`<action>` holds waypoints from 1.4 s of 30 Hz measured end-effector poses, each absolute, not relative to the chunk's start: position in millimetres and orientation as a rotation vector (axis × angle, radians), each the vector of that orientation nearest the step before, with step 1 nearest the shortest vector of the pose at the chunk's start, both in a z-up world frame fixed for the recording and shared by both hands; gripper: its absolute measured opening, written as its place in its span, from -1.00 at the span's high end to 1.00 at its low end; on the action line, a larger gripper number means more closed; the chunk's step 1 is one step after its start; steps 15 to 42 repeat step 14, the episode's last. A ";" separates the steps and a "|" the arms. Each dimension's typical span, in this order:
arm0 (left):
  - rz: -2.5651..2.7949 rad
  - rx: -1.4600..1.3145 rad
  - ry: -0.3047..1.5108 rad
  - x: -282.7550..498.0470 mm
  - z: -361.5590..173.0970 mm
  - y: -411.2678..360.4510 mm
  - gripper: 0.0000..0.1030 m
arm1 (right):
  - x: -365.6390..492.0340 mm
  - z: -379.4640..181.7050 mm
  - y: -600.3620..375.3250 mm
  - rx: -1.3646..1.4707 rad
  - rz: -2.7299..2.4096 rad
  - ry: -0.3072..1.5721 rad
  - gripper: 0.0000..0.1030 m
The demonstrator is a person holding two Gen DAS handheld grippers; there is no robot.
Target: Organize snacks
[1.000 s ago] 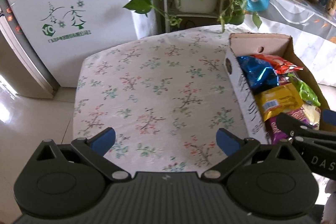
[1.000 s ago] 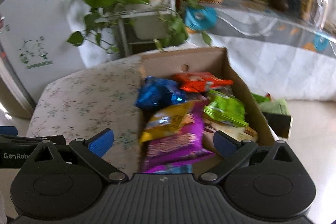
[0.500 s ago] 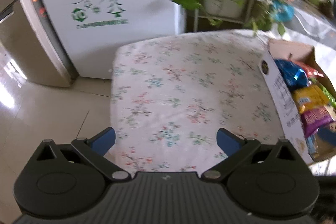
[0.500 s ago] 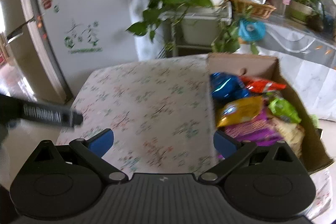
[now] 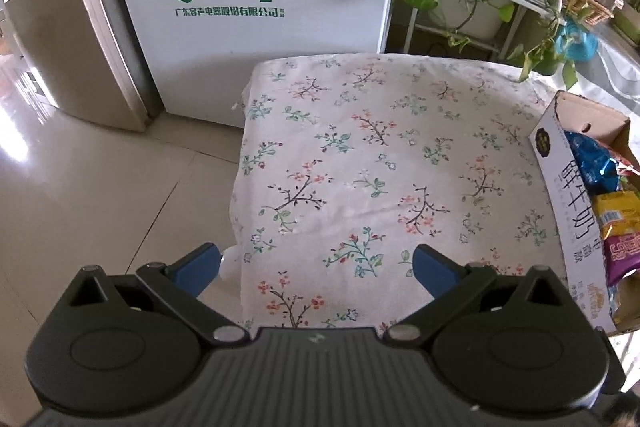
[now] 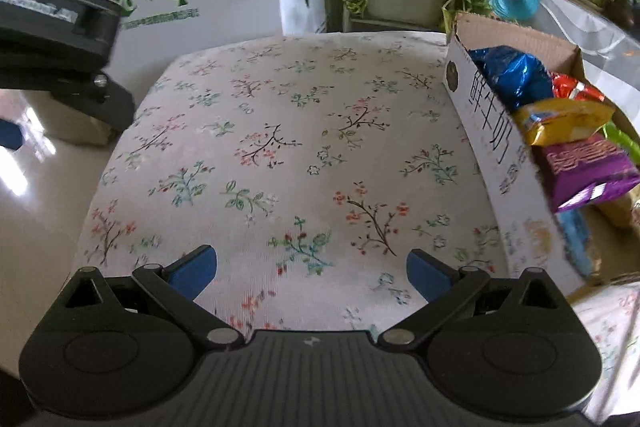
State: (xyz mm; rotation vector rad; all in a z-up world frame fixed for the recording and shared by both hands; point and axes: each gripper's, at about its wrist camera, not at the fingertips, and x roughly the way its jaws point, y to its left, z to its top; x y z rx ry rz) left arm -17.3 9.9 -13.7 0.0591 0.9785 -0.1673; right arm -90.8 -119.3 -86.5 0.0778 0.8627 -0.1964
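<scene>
Your left gripper (image 5: 316, 263) hovers over the near left edge of the floral-print white tablecloth (image 5: 380, 163), blue-padded fingers spread wide and holding nothing. Your right gripper (image 6: 312, 267) hangs above the cloth's near middle, likewise spread and empty. The open cardboard box with white printed side (image 6: 492, 131) sits at the cloth's right edge. Inside it lie the snacks: a crinkled blue foil bag (image 6: 512, 75), a yellow packet (image 6: 560, 121), a purple packet (image 6: 584, 167) and a red-orange wrapper (image 6: 572, 89).
</scene>
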 end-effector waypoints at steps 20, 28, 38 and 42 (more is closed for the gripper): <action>-0.144 0.069 0.992 -11.5 -18.9 12.7 -0.98 | -63.2 -115.2 -109.5 0.082 -0.390 0.711 -1.00; -0.144 0.069 0.992 -11.5 -18.9 12.7 -0.98 | -63.2 -115.2 -109.5 0.082 -0.390 0.711 -1.00; -0.144 0.069 0.992 -11.5 -18.9 12.7 -0.98 | -63.2 -115.2 -109.5 0.082 -0.390 0.711 -1.00; -0.144 0.069 0.992 -11.5 -18.9 12.7 -0.98 | -63.2 -115.2 -109.5 0.082 -0.390 0.711 -1.00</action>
